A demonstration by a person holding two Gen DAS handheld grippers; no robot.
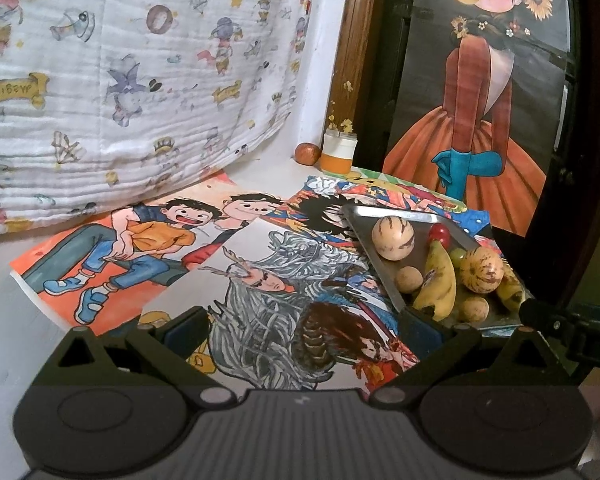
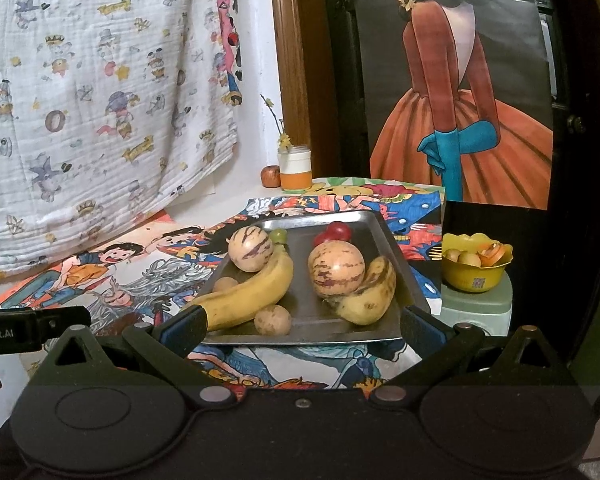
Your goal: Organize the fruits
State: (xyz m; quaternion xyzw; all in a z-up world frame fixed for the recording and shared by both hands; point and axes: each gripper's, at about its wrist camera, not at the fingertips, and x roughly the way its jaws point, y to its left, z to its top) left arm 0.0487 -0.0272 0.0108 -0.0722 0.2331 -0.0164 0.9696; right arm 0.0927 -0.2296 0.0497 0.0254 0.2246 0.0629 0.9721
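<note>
Steel tray (image 2: 384,236) sits centre frame in the right wrist view, holding two bananas (image 2: 252,294), two striped melons (image 2: 336,268), red and green grapes and small brown fruits. Right tool (image 2: 300,328) wide open, empty, at the tray's near edge. Left tool (image 1: 304,328) also wide, empty, over the drawings (image 1: 260,280); yellow bowl (image 2: 476,276) at right.

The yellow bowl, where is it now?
In the right wrist view, the yellow bowl stands at the right, on a pale green stand beside the metal tray; it is off the tray.
</note>
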